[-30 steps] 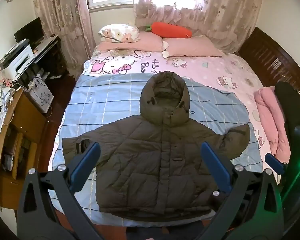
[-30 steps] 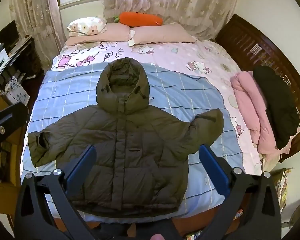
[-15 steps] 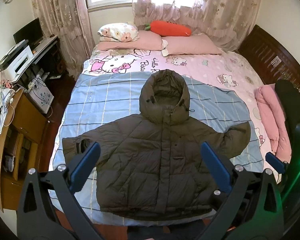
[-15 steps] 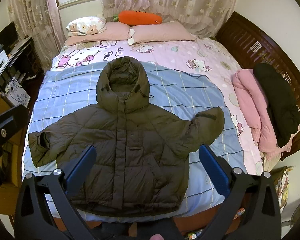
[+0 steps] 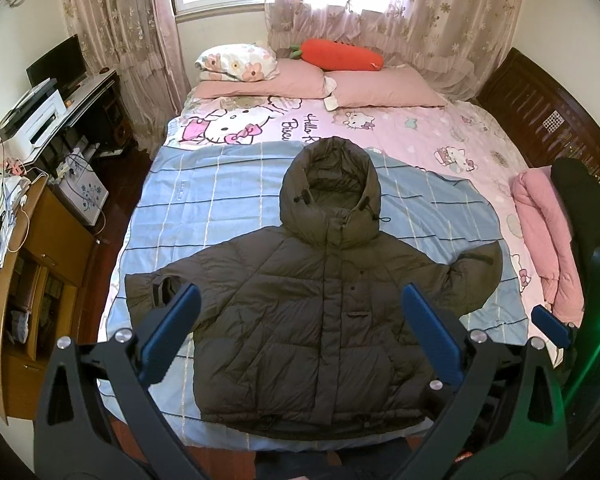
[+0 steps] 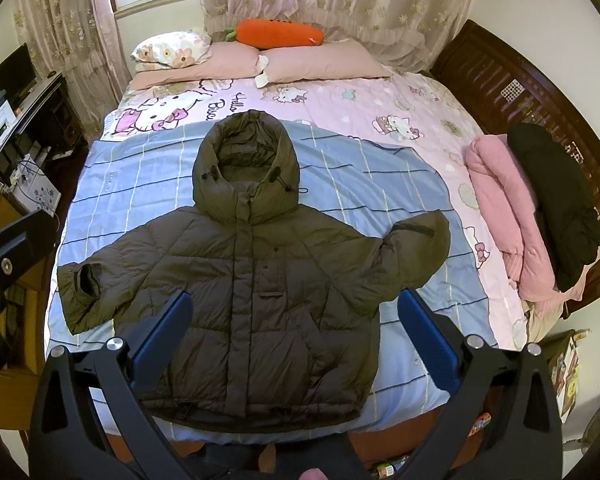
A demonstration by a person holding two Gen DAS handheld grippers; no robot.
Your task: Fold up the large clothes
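Observation:
A dark olive hooded puffer jacket (image 5: 320,312) (image 6: 260,288) lies flat, front up, on a blue checked sheet (image 5: 220,200) (image 6: 140,184) at the foot of the bed, hood toward the pillows and both sleeves spread out. My left gripper (image 5: 300,328) hovers high above the jacket's lower half, open, its blue fingers (image 5: 172,332) wide apart with nothing between them. My right gripper (image 6: 292,328) is likewise open and empty above the hem. The right gripper's blue fingertip (image 5: 550,326) shows at the right edge of the left wrist view.
Pink and black folded clothes (image 6: 532,216) lie at the bed's right side by a dark wooden headboard (image 6: 500,88). Pillows and a carrot plush (image 5: 336,54) rest at the far end. A wooden desk (image 5: 32,280) and a printer stand (image 5: 32,120) are left of the bed.
Both views have drifted slightly, so the jacket sits a little lower in the left wrist view and a little higher in the right. Jacket and jaws are unchanged.

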